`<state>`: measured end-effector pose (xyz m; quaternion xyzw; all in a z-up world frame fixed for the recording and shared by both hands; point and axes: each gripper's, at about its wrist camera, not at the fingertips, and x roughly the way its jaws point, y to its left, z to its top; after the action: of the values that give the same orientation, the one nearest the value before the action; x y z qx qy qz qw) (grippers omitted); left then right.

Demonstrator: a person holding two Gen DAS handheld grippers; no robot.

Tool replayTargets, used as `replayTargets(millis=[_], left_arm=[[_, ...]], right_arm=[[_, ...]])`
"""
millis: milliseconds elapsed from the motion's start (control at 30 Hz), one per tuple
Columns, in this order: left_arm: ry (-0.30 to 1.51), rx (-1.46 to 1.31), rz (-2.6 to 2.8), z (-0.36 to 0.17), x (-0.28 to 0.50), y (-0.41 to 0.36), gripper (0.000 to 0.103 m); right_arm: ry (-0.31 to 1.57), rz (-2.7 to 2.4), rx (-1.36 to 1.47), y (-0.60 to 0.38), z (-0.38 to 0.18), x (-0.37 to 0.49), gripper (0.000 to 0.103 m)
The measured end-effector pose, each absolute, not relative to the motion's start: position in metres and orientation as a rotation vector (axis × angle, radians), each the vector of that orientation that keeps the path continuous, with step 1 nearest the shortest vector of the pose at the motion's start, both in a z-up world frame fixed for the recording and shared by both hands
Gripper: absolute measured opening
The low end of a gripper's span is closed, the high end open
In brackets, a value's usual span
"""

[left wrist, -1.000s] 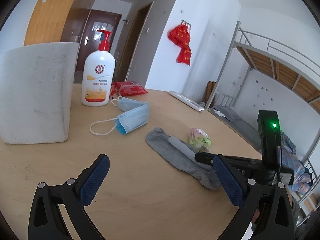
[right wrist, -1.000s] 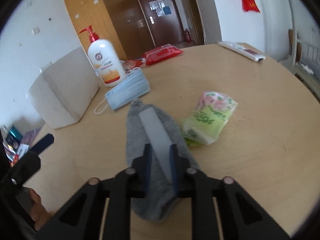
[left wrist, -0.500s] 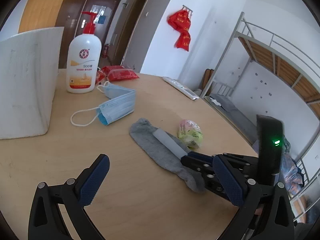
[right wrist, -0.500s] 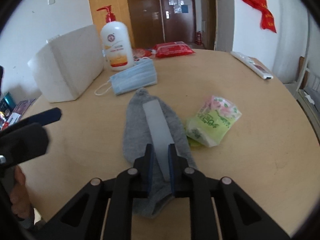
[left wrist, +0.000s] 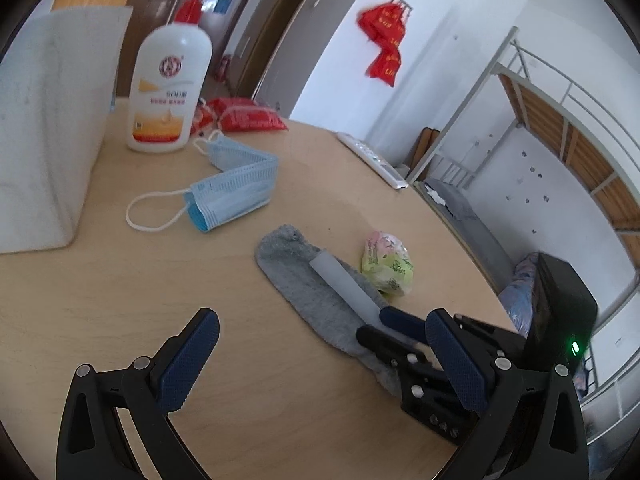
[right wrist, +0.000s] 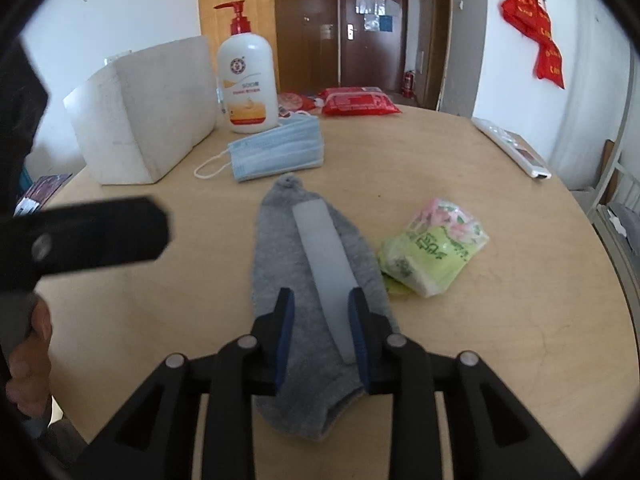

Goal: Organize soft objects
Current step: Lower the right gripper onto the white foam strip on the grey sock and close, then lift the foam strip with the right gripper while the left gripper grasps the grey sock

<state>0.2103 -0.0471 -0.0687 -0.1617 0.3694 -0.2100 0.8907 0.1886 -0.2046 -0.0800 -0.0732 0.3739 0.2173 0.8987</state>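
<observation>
A grey sock [right wrist: 280, 248] [left wrist: 304, 280] lies flat on the round wooden table [right wrist: 500, 320], a pale grey strip [right wrist: 324, 256] resting along its top. My right gripper [right wrist: 322, 320] is over the sock's near end, its jaws now parted on either side of the strip; it also shows in the left wrist view [left wrist: 394, 326]. My left gripper [left wrist: 320, 356] is wide open and empty above bare table, left of the sock. A blue face mask [right wrist: 276, 148] [left wrist: 236, 188] lies beyond the sock. A green tissue pack [right wrist: 434, 250] [left wrist: 386, 262] lies right of it.
A white foam block [right wrist: 140, 116] stands at the table's back left, with a lotion pump bottle [right wrist: 248, 80] beside it. A red wipes packet [right wrist: 358, 100] and a white remote [right wrist: 512, 146] lie at the far edge. A bunk bed [left wrist: 560, 120] stands beyond the table.
My right gripper's jaws have opened from shut on the strip to parted around it. My left gripper has moved closer to the sock.
</observation>
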Motion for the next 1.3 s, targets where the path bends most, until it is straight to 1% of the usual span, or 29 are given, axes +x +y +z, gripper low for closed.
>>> replayTargets(millis=[67, 133, 167, 267, 367, 533, 600, 833, 867, 900, 967, 1133, 1167, 1200, 1300], left_arm=[[0.791, -0.352, -0.433, -0.071, 0.217, -0.048, 0.103], [0.806, -0.347, -0.420, -0.073, 0.221, -0.051, 0.103], [0.811, -0.336, -0.406, -0.074, 0.223, -0.053, 0.103], [0.825, -0.319, -0.376, -0.077, 0.227, -0.057, 0.103], [0.858, -0.306, -0.364, -0.084, 0.232, -0.061, 0.103], [0.903, -0.290, -0.316, -0.095, 0.236, -0.063, 0.098], [0.895, -0.275, -0.309, -0.094, 0.235, -0.063, 0.098], [0.838, -0.266, -0.298, -0.085, 0.226, -0.056, 0.098], [0.833, -0.264, -0.299, -0.083, 0.225, -0.056, 0.098], [0.829, -0.263, -0.301, -0.082, 0.225, -0.056, 0.098], [0.821, -0.256, -0.301, -0.080, 0.224, -0.056, 0.098], [0.805, -0.257, -0.312, -0.074, 0.223, -0.056, 0.098], [0.806, -0.255, -0.314, -0.074, 0.223, -0.057, 0.098], [0.805, -0.250, -0.318, -0.074, 0.223, -0.057, 0.098], [0.799, -0.250, -0.318, -0.073, 0.223, -0.057, 0.098]], right_arm=[[0.784, 0.476, -0.109, -0.211, -0.080, 0.190, 0.032], [0.792, 0.494, -0.079, -0.216, -0.080, 0.191, 0.024], [0.794, 0.492, -0.077, -0.218, -0.080, 0.191, 0.018], [0.812, 0.534, -0.042, -0.224, -0.079, 0.186, 0.012], [0.820, 0.556, -0.035, -0.228, -0.079, 0.175, 0.012], [0.821, 0.569, -0.006, -0.239, -0.073, 0.160, 0.012], [0.784, 0.555, -0.018, -0.242, -0.066, 0.155, 0.012], [0.772, 0.573, -0.123, -0.225, -0.062, 0.157, 0.012], [0.766, 0.584, -0.134, -0.221, -0.061, 0.157, 0.014], [0.766, 0.587, -0.146, -0.220, -0.061, 0.157, 0.020], [0.775, 0.573, -0.184, -0.214, -0.064, 0.161, 0.026], [0.809, 0.545, -0.252, -0.205, -0.075, 0.172, 0.029], [0.810, 0.533, -0.262, -0.204, -0.077, 0.173, 0.035], [0.825, 0.522, -0.270, -0.203, -0.081, 0.175, 0.038], [0.828, 0.530, -0.248, -0.206, -0.081, 0.178, 0.040]])
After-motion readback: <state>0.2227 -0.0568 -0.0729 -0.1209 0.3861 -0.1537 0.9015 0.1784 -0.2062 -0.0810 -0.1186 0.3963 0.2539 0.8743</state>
